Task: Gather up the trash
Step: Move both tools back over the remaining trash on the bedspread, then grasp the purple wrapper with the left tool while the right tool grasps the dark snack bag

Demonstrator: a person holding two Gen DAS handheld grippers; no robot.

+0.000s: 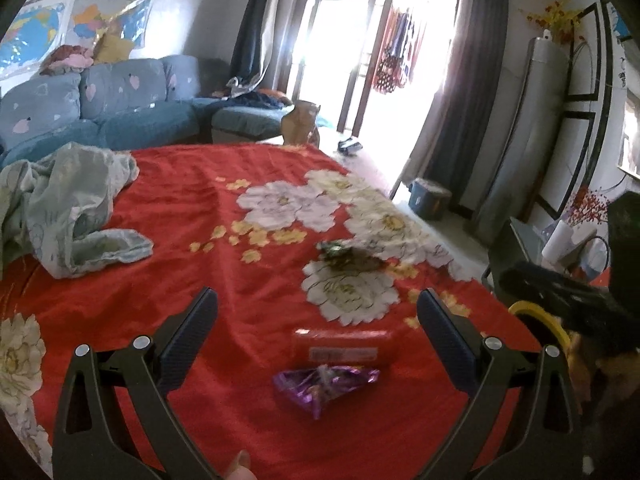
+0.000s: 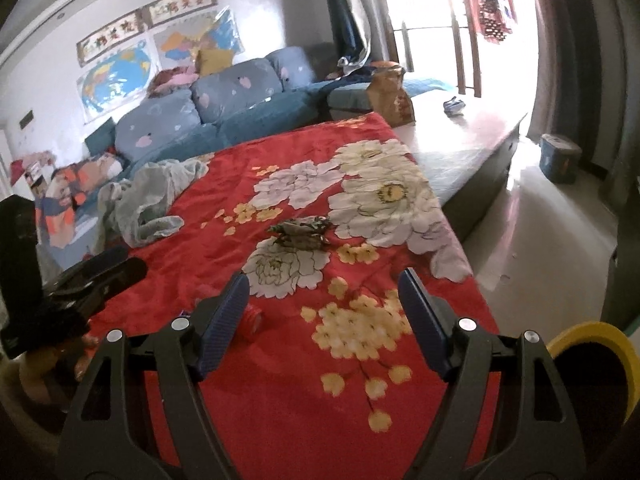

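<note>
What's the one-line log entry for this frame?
left gripper: open, over purple wrapper | right gripper: open, empty | green wrapper: on red blanket

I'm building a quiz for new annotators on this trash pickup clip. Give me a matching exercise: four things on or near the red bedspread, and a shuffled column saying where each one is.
Things:
1. purple wrapper
2. dark green wrapper
3. pale green cloth
4. blue bucket

Places:
A. crumpled at the spread's left edge, towards the sofa
B. on the floor by the curtain
C. nearest, between the open fingers of the left gripper
D. farther out, on a white flower print

Pairs: 1-C, 2-D, 3-A, 4-B
</note>
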